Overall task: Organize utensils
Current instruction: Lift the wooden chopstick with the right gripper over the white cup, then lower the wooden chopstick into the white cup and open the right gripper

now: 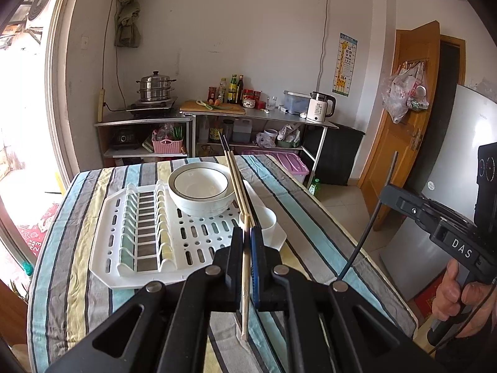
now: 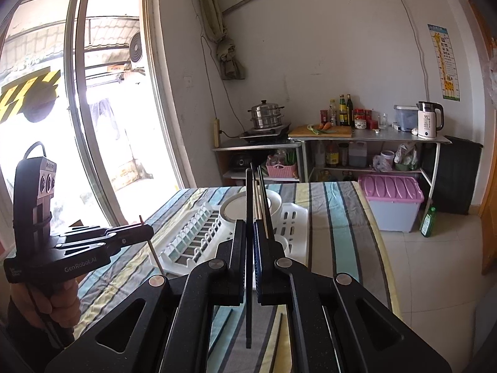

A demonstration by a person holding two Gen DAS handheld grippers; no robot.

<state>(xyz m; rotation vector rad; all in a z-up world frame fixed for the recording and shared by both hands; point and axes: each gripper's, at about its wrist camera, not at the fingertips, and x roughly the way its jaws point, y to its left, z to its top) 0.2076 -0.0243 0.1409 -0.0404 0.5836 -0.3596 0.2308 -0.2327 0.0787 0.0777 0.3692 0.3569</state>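
Jaws of the left gripper [image 1: 247,242] are closed on pale wooden chopsticks [image 1: 237,183], tips raised over the bowl [image 1: 201,188] and drying rack [image 1: 192,236] on the striped tabletop [image 1: 310,217]. The right gripper [image 2: 250,233] pinches a dark chopstick [image 2: 248,205]. Best lower each pair tip-first into the white cup [image 1: 267,217], releasing only once inside. Handles read "DAS" and "GenRobot.AI".

Matt black plastic claw [image 1: 247,236] clamping pale bare wood chopsticks [image 1: 237,183], above glossy white ceramic bowl [image 1: 201,188], white plastic rack [image 1: 149,233], striped cloth [image 1: 304,214].
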